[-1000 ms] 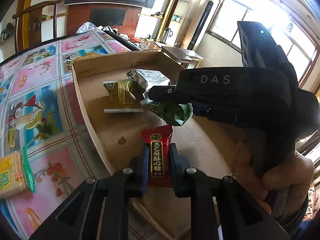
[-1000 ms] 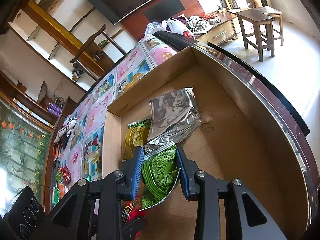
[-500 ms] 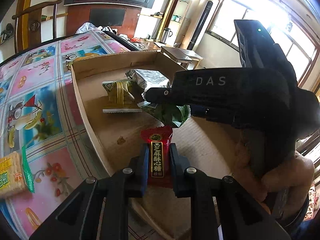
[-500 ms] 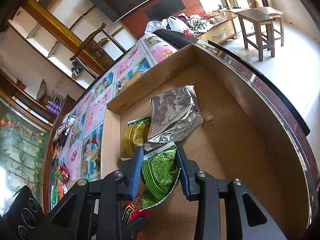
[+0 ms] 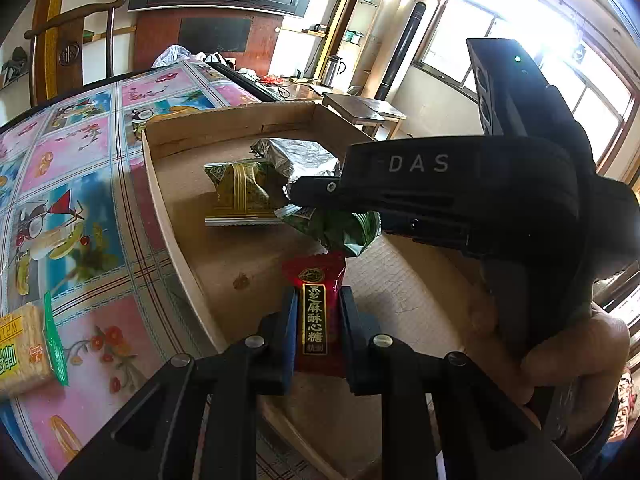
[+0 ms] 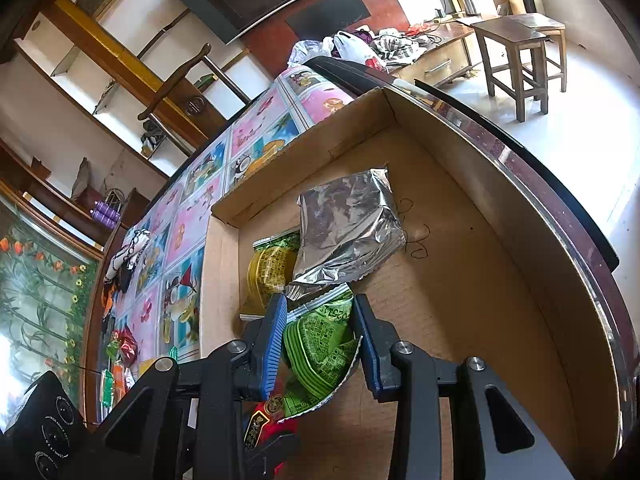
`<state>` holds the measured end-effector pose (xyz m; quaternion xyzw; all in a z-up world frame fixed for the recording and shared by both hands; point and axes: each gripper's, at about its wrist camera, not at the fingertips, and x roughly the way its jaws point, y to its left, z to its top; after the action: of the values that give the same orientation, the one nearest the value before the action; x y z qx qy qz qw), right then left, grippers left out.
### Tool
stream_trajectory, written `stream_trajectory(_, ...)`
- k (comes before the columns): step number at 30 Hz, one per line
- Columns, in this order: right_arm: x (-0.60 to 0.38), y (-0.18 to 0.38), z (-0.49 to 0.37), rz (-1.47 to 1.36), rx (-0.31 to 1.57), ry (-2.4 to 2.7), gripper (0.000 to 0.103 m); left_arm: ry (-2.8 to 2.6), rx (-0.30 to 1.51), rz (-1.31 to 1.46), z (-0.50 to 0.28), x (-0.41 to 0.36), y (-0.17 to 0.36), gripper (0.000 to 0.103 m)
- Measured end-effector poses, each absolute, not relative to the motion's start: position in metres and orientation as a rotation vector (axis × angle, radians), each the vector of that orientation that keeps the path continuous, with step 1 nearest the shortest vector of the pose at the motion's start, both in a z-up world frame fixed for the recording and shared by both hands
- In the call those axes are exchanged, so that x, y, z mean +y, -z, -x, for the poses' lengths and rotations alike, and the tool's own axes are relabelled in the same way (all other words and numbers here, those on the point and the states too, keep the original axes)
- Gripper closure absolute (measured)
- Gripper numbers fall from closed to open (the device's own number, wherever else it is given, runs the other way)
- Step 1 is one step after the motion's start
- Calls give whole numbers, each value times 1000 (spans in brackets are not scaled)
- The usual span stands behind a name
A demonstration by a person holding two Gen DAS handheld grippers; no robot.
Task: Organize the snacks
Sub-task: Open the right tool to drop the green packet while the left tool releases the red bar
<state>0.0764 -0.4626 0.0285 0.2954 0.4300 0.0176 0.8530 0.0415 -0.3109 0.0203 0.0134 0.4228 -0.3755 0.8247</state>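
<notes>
Over the open cardboard box, my left gripper is shut on a red candy packet with gold lettering. It holds the packet upright above the box's near left side. My right gripper is shut on a crumpled green snack packet, low over the box floor and just beyond the red packet. The left wrist view shows this gripper from the side, with the green packet hanging under it. A silver foil bag and a yellow-green packet lie in the box just past the green one.
The box stands on a table with a bright picture cloth, near the table's right edge. A yellow cracker pack lies on the cloth at the left. More snack packets lie further along the table. The box's right half is bare cardboard.
</notes>
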Motion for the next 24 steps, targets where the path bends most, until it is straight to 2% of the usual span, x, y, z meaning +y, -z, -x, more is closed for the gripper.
stream_trajectory(18, -465, -27, -73, -628, 901, -22, 66, 806, 904, -15, -44, -310, -20, 84)
stream_trajectory(20, -466, -29, -72, -628, 892, -20, 66, 812, 903, -6, -44, -311, -21, 81)
stream_trajectory(22, -465, -32, -70, -625, 881, -18, 66, 811, 892, -3, -43, -310, -23, 70)
stream_trajectory(24, -465, -34, -69, -625, 871, -17, 66, 807, 882, 4, -43, -308, -25, 64)
